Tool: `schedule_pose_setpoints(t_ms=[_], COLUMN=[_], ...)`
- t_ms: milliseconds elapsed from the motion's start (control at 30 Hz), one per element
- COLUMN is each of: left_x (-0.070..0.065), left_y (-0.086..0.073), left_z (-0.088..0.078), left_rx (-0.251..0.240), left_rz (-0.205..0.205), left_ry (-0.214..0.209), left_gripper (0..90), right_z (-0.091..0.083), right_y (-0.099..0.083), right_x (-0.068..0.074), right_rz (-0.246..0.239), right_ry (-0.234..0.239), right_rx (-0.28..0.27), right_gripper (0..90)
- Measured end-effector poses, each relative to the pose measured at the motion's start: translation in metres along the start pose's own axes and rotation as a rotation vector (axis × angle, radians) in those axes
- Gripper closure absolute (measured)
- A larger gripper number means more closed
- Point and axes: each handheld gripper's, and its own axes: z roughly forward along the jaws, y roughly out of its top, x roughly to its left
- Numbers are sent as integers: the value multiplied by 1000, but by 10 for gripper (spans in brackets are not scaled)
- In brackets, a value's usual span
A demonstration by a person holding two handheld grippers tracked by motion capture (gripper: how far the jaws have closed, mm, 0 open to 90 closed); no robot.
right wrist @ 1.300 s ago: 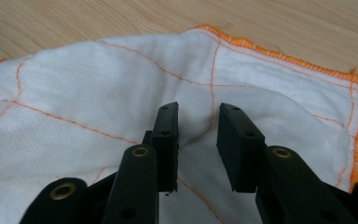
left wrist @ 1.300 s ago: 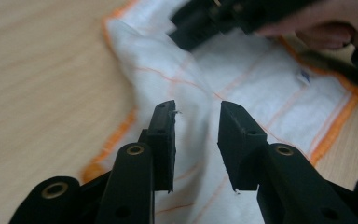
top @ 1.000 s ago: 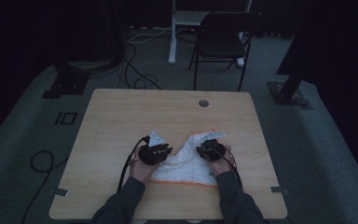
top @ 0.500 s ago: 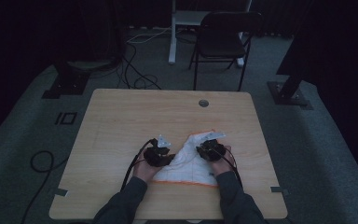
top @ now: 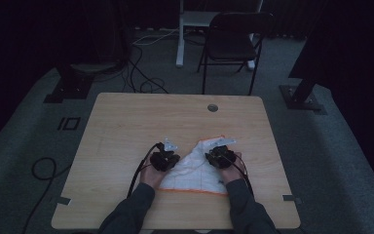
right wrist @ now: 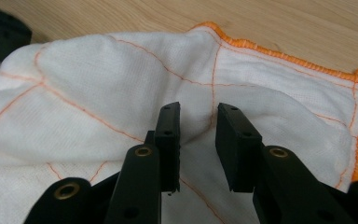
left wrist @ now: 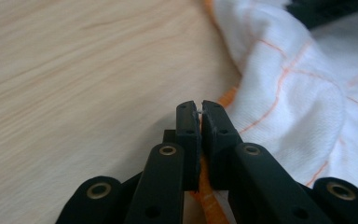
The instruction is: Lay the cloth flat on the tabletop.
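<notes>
One cloth (top: 195, 168), white with thin orange grid lines and an orange stitched hem, lies rumpled on the near middle of my counter (top: 126, 126), between my two hands. Two tools here, one per hand. My left tool (top: 164, 157) sits at the cloth's left edge; in the left gripper view (left wrist: 200, 106) its jaws have just been closing and now stand nearly together, with the orange hem pinched in the narrow slit between them, so it has hold of the cloth edge. My right tool (top: 219, 156) rests on the cloth's right part; in the right gripper view (right wrist: 199, 114) its jaws stand partly apart over a raised fold of cloth, and the fabric bulges up into the gap, but I cannot tell if the pads actually press on it. One hemmed corner of the cloth lies flat on the wood beyond the right tool. Off the counter: one dark folding chair (top: 233, 41) on the floor behind it. One small round hole (top: 213, 107) near the counter's far edge.
</notes>
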Motion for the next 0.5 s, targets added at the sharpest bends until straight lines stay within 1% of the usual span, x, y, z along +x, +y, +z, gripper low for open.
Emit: schedule_pose_setpoints(t_ms=[100, 233, 300, 333, 400, 433, 500], left_x=[9, 21, 27, 31, 41, 45, 52], left_y=[0, 1, 2, 2, 1, 0, -2], left_z=[0, -3, -3, -3, -4, -5, -6], left_rx=[-13, -24, -25, -24, -33, -35, -37], left_rz=[-36, -65, -75, -82, -114, -121, -142], left_ry=[33, 63, 93, 109, 135, 144, 145], left_gripper=[874, 876, 877, 877, 877, 877, 876], right_z=[0, -1, -1, -2, -1, -1, -2], right_y=[0, 0, 1, 0, -1, -2, -4], right_x=[0, 0, 1, 1, 1, -1, -3], right_rz=[-1, 0, -6, -14, -20, -17, -6], right_ry=[1, 0, 1, -9, -19, -19, -15], right_rx=[-1, -5, -10, -5, 4, 6, 3], right_gripper=[701, 689, 684, 680, 672, 668, 663])
